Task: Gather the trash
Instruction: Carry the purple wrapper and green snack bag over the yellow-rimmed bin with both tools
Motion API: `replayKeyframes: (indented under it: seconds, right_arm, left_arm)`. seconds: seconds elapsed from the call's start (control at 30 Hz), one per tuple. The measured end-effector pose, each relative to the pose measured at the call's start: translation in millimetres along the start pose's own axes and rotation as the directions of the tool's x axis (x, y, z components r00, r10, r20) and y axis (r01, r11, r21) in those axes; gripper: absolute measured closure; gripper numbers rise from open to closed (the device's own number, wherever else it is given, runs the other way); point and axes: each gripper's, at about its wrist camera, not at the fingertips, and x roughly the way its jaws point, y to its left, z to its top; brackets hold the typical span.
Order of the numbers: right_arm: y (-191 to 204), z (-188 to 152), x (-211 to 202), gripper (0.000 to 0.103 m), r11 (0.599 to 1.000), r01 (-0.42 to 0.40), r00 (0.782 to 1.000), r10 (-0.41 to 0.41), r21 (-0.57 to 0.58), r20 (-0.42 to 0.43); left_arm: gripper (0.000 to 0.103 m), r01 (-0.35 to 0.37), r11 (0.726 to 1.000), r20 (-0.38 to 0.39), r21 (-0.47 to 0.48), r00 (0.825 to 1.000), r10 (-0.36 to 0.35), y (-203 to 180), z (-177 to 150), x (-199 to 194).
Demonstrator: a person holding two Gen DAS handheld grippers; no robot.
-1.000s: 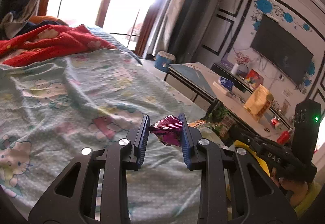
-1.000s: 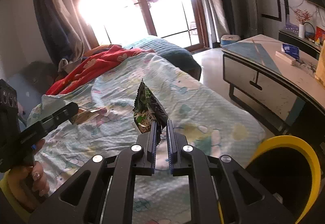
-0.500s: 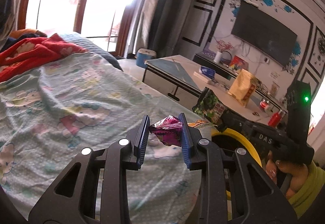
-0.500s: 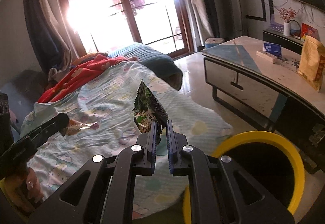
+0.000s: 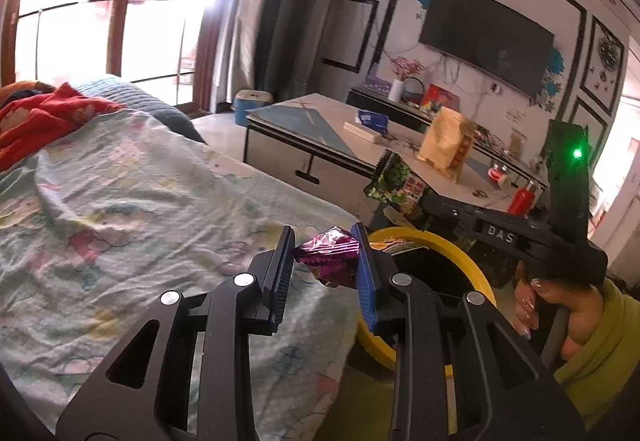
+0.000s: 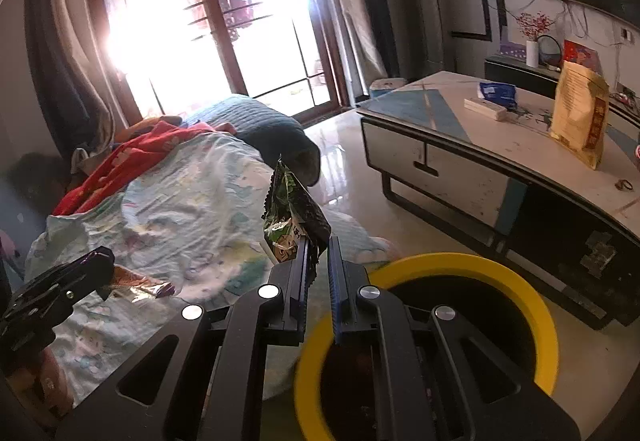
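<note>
Purple wrapper (image 5: 328, 255) sits pinched in the left claw (image 5: 325, 273), tilted downward beside the yellow bin (image 6: 472, 265); the right claw (image 6: 318, 281) pinches a green wrapper (image 6: 292, 213) above its rim.

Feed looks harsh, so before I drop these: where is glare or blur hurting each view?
Left wrist view: window blown out, purple wrapper sharp. Right wrist view: glass door flares white, green wrapper clear, yellow bin rim slightly smeared.
</note>
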Motion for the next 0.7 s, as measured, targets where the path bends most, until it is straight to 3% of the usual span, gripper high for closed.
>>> replayKeyframes:
  seconds: [0.7]
  right_arm:
    - [-70.4,-26.6,-24.7,0.094,0.987,0.147,0.989,-0.147,0.059,-0.017]
  left_arm:
    - [0.081,0.108,0.986,-0.08,0.123,0.992,-0.099,-63.4,-22.1,28.0]
